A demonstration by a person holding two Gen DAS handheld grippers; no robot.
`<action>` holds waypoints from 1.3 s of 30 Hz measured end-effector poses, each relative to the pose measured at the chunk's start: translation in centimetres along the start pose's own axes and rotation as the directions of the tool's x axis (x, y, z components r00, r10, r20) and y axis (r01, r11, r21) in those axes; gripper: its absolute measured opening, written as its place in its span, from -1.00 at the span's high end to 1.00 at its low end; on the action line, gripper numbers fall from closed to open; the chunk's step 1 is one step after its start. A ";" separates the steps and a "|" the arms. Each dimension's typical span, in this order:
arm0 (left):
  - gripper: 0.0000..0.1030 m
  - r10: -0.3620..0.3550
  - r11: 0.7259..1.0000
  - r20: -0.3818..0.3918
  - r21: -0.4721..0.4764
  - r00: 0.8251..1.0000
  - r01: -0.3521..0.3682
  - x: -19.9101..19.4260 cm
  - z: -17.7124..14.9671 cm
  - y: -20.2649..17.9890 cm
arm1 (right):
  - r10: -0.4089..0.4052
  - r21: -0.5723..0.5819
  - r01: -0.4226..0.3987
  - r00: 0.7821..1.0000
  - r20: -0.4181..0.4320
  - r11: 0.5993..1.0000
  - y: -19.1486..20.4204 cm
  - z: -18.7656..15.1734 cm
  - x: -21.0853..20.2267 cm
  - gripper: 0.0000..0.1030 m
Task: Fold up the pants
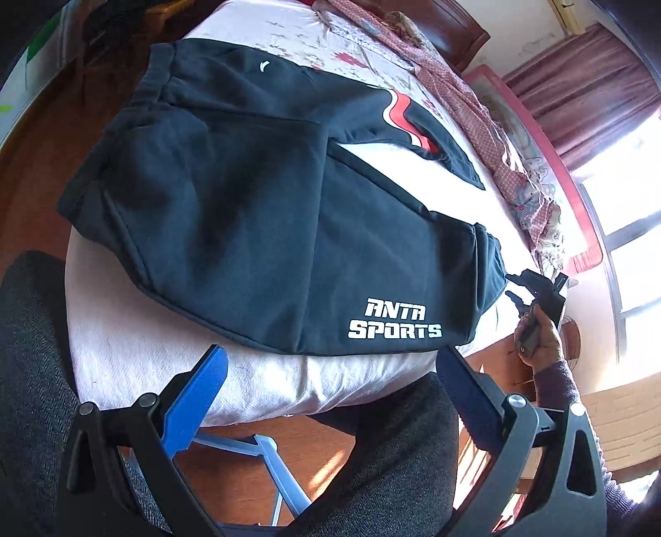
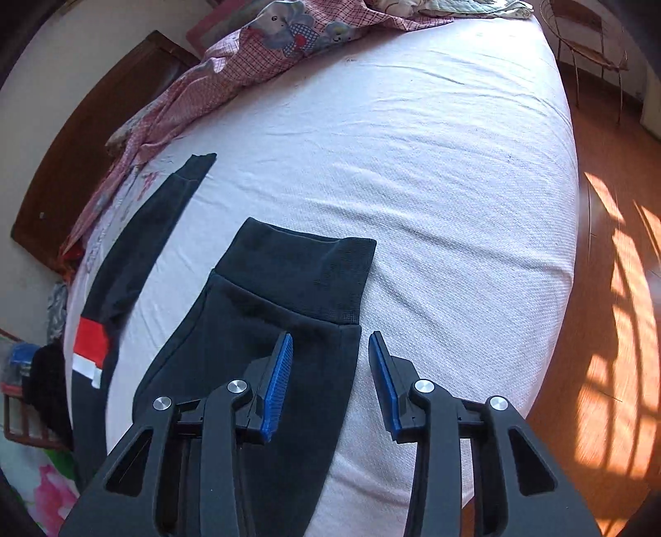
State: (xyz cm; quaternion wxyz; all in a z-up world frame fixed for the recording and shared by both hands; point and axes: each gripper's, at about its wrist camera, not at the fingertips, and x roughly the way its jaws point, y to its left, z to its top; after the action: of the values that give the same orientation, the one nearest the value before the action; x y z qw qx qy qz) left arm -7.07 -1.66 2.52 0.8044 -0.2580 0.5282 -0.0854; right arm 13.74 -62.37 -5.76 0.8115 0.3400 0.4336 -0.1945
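Note:
Dark navy sweatpants (image 1: 256, 215) with white "ANTA SPORTS" lettering lie spread flat on a white mattress (image 1: 136, 355), legs apart. The far leg has a red and white stripe (image 1: 407, 119). My left gripper (image 1: 330, 371) is open and empty, hovering off the near edge of the bed below the near leg. My right gripper (image 2: 330, 351) is open and empty, just above the ribbed cuff (image 2: 305, 268) of the near leg, its left pad over the fabric, right pad over the sheet. The right gripper also shows in the left wrist view (image 1: 533, 289) by that cuff.
A pink patterned quilt (image 2: 231, 70) is bunched along the far side of the bed by a wooden headboard (image 2: 82, 157). The wooden floor (image 2: 611, 248) lies beyond the bed edge, with a wire chair (image 2: 586, 37). A window and curtain (image 1: 586, 99) stand at right.

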 end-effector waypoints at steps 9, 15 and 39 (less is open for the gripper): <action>-0.96 0.013 1.000 -0.049 -0.004 0.999 -0.014 2.0 -0.1 0.0 | 0.063 -0.128 -0.041 0.982 0.177 0.991 1.0 0.2 -6.4 0.90; -0.96 0.017 0.999 -0.015 -0.045 1.000 -0.018 1.2 0.1 1.0 | -0.044 -0.002 0.046 0.967 0.250 0.999 -6.7 0.5 -9.2 0.90; -0.96 0.076 0.993 0.177 -0.104 0.981 -0.058 -4.6 6.2 8.4 | 0.125 -0.778 -0.093 0.992 -0.018 0.621 17.8 -23.8 -2.7 0.29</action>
State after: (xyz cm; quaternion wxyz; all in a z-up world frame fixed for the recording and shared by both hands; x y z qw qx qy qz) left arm -4.61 9.35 3.90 0.8376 -0.2862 0.4652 -0.0082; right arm 9.50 -32.84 -6.09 0.8970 -0.0209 0.4382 0.0545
